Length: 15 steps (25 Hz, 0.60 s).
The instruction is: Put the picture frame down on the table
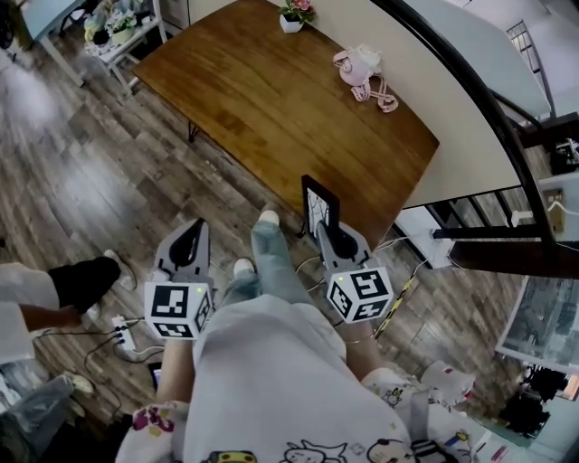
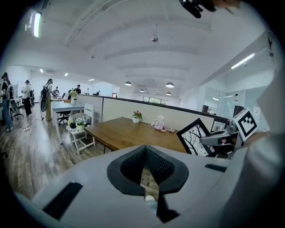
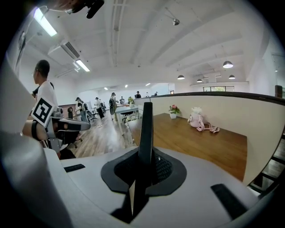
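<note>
Pink plush toy (image 1: 359,66), potted flowers (image 1: 294,14), power strip (image 1: 120,334)

The frame (image 1: 318,208) stands upright in the right gripper (image 1: 331,231), just before the table (image 1: 253,99) at its near edge, with the left gripper (image 1: 192,235) well apart to its left. On the table, along the wall (image 1: 452,90) side, lie two items: a toy (image 1: 362,70) nearer and a pot (image 1: 294,16) farther back.

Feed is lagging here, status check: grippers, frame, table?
Left gripper jaws together, empty. Right gripper shut on picture frame, upright, not yet on table. Pink toy, flower pot at far side, out of the way.
</note>
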Each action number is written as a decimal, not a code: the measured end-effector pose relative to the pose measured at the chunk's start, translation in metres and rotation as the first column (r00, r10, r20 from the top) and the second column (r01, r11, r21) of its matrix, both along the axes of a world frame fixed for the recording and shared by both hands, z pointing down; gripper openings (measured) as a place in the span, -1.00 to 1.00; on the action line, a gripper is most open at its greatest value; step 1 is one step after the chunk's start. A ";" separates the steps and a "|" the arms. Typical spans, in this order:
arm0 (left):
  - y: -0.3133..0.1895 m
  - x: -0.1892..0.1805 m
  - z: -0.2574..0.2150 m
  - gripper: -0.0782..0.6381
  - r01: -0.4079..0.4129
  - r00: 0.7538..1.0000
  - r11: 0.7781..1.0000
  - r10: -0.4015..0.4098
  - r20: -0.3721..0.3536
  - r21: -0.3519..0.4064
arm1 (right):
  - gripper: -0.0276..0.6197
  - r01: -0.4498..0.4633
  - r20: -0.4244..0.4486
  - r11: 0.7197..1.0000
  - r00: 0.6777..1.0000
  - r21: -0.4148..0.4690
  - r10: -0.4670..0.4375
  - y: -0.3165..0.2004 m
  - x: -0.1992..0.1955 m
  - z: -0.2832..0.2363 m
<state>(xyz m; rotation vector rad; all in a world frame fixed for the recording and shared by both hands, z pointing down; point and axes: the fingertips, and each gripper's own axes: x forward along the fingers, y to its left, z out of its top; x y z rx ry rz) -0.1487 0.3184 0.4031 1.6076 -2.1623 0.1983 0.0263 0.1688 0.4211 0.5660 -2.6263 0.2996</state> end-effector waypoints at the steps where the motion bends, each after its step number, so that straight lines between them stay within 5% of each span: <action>1: -0.002 -0.003 0.000 -0.77 0.000 1.000 1.000 0.000 0.002 0.000 | -0.83 -0.003 -0.001 1.000 1.000 0.002 0.003 -0.003 -0.001 0.000; 15: -0.080 -0.043 0.002 -0.77 -0.065 0.998 0.998 0.065 0.015 -0.001 | -0.83 -0.104 0.000 0.995 0.995 0.010 0.104 -0.079 -0.020 0.005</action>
